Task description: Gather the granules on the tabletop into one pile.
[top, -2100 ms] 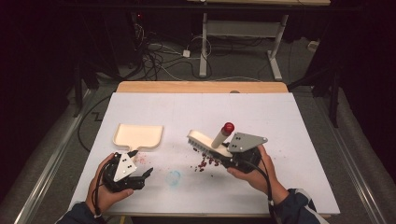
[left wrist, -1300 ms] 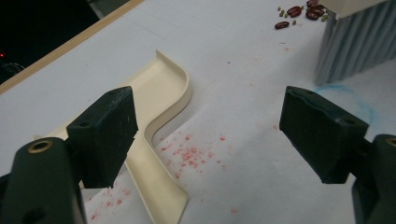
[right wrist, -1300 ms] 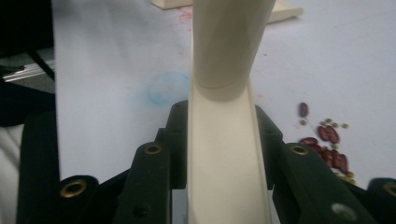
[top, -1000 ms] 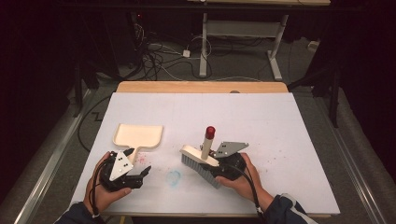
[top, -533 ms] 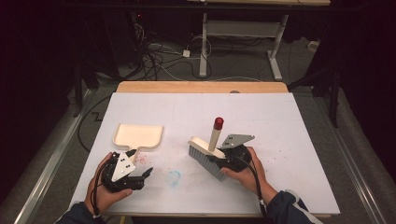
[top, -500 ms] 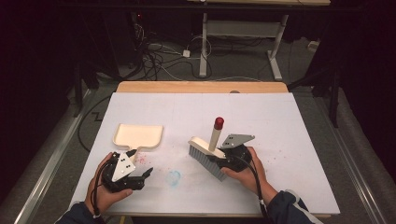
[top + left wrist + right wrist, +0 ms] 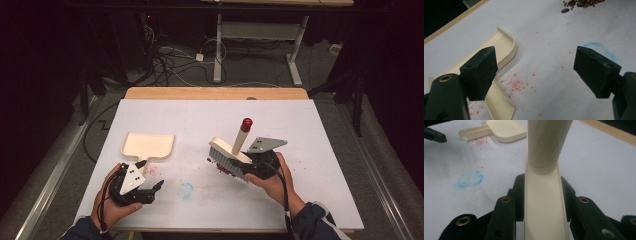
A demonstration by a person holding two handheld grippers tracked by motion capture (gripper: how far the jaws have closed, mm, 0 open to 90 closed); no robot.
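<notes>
The right gripper (image 7: 252, 165) had its fingers (image 7: 509, 212) clamped on the cream brush (image 7: 229, 154), lifted just above the worktop (image 7: 210, 117) near the middle of its near half, the red-tipped handle (image 7: 242, 134) slanting up. A small heap of beans (image 7: 226, 170) lay under the bristles. The left gripper (image 7: 150, 192) sat by the near left corner, fingers (image 7: 480, 71) wide apart and holding nothing, just beside the dustpan (image 7: 148, 145). A blue chalk ring (image 7: 185, 190) marked the worktop between the two grippers.
</notes>
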